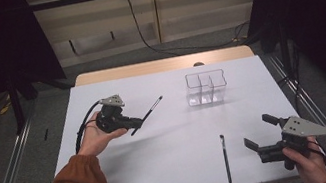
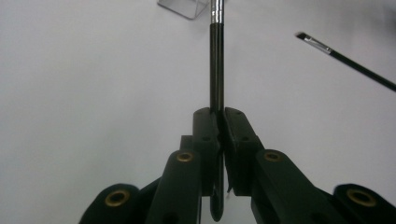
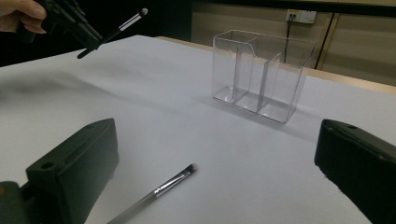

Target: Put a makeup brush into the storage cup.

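My left gripper [image 1: 137, 123] hovers over the left half of the white table [image 1: 170, 141], shut on the black handle of a makeup brush [image 1: 151, 107]. That brush points right and away, toward a clear three-compartment organizer [image 1: 206, 88]. In the left gripper view the jaws pinch the handle [image 2: 216, 70], whose silver ferrule runs off the top edge. A second thin black brush [image 1: 225, 159] lies flat near the front edge. Just right of it, my right gripper [image 1: 258, 130] stands open with nothing between its fingers. In the right gripper view that brush [image 3: 159, 191] lies between the spread jaws, with the organizer [image 3: 261, 70] beyond.
The organizer's compartments hold nothing. A wooden strip [image 1: 161, 65] borders the table's far edge, with metal rails [image 1: 8, 174] along both sides. Dark curtains and a cable [image 1: 152, 42] on the floor lie beyond.
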`<state>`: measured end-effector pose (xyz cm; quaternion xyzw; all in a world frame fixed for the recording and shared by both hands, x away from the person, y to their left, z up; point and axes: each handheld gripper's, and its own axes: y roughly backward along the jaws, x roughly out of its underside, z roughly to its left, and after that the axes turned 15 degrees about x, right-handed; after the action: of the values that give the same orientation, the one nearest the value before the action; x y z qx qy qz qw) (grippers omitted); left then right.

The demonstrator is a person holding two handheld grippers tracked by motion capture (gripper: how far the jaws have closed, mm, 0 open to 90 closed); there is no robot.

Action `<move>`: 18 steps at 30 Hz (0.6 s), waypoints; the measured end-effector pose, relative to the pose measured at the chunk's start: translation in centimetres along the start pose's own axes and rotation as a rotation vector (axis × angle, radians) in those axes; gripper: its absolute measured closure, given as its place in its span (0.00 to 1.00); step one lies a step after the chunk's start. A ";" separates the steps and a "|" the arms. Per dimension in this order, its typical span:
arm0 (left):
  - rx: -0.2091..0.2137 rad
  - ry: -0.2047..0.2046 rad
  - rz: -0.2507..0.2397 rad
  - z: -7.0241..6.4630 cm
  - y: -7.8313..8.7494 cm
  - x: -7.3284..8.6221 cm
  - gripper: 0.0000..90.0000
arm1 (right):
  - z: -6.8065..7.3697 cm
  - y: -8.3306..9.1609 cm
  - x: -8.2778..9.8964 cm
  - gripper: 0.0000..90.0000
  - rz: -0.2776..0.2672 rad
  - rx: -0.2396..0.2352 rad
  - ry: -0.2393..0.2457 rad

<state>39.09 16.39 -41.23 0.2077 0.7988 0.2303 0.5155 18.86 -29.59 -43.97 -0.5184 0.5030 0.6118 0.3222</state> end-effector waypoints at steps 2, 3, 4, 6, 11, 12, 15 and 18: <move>-0.007 -0.004 -0.027 -0.2 0.1 0.1 0.94 | 0.0 0.0 0.0 0.00 0.000 -0.001 0.000; -0.009 -0.003 -0.045 -0.2 0.2 0.2 0.94 | 0.0 0.0 0.0 0.00 0.000 -0.002 0.002; -0.019 -0.010 -0.085 -0.4 0.3 0.3 0.94 | 0.0 0.0 0.0 0.00 -0.001 -0.002 0.003; -0.023 -0.014 -0.096 -0.5 0.4 0.3 0.94 | 0.0 0.0 0.0 0.00 -0.001 -0.001 0.001; -0.061 -0.006 -0.146 -0.7 0.6 0.7 0.94 | 0.0 0.0 0.0 0.00 -0.001 -0.002 0.003; -0.067 -0.009 -0.153 -0.7 0.6 0.8 0.94 | 0.0 0.0 0.0 0.00 -0.001 -0.003 0.003; -0.080 -0.012 -0.202 -0.9 0.7 1.1 0.94 | 0.0 0.0 0.0 0.00 -0.001 -0.001 0.002; -0.083 -0.015 -0.217 -1.1 0.6 1.2 0.94 | 0.0 0.0 0.0 0.00 -0.001 -0.002 0.004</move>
<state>37.72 17.43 -41.34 0.1001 0.8025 0.2043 0.5516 18.88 -29.56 -43.98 -0.5204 0.5027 0.6111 0.3209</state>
